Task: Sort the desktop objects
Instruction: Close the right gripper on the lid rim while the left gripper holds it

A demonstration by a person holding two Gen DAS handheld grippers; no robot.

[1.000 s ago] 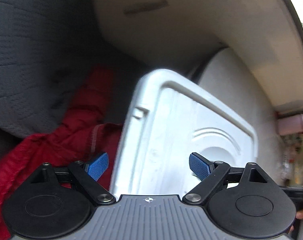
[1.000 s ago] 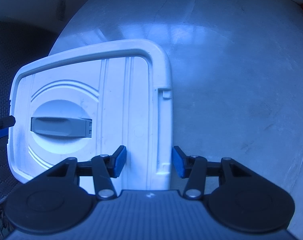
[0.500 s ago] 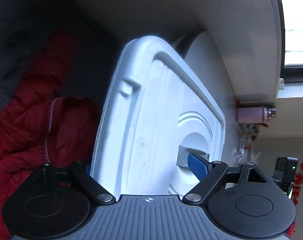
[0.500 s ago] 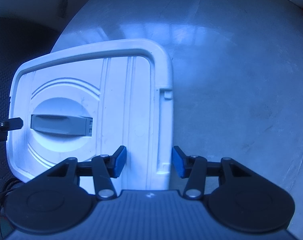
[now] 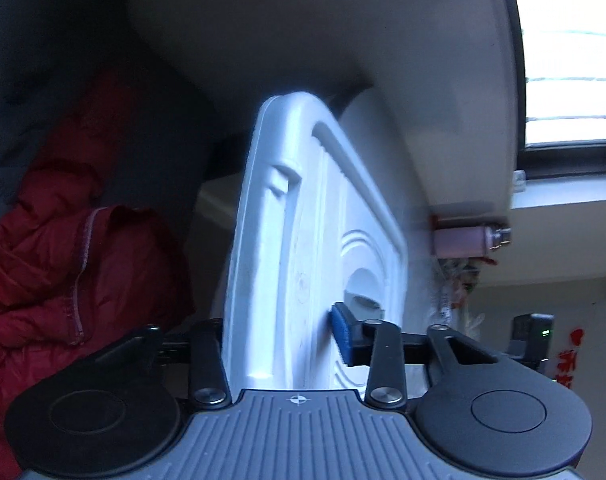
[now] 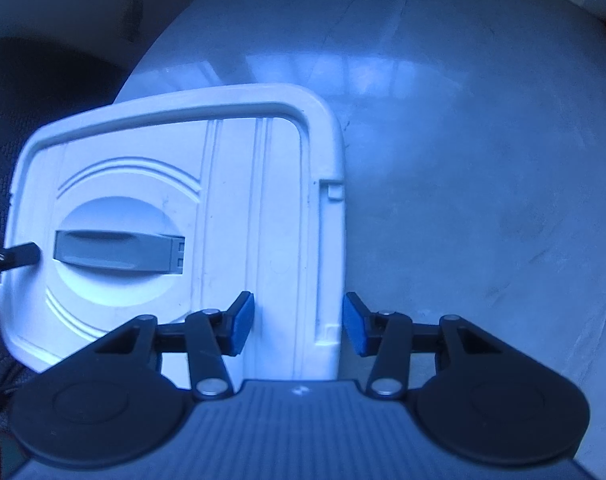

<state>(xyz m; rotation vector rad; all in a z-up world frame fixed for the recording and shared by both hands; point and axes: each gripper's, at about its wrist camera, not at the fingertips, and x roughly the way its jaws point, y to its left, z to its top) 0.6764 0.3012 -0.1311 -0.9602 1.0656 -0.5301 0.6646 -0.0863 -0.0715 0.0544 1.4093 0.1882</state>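
A white plastic box lid [image 6: 151,216] with a grey handle [image 6: 119,256] lies on the round grey table [image 6: 483,160], its left part past the table edge. My right gripper [image 6: 299,330] straddles the lid's right rim, one blue pad on top, one outside the rim, with small gaps showing. In the left wrist view the lid [image 5: 303,248] stands edge-on between my left gripper's fingers [image 5: 279,340]; the right blue pad [image 5: 343,338] presses on its top face, the left finger is hidden behind it.
A red jacket [image 5: 63,264] lies on a dark seat at the left. A pink bottle [image 5: 467,240] and small items stand by the wall under a window. The left gripper's fingertip [image 6: 19,256] shows at the lid's left edge.
My left gripper has slid further onto the lid's edge and narrowed from wide open until its pad meets the lid. The right gripper and lid have stayed nearly still.
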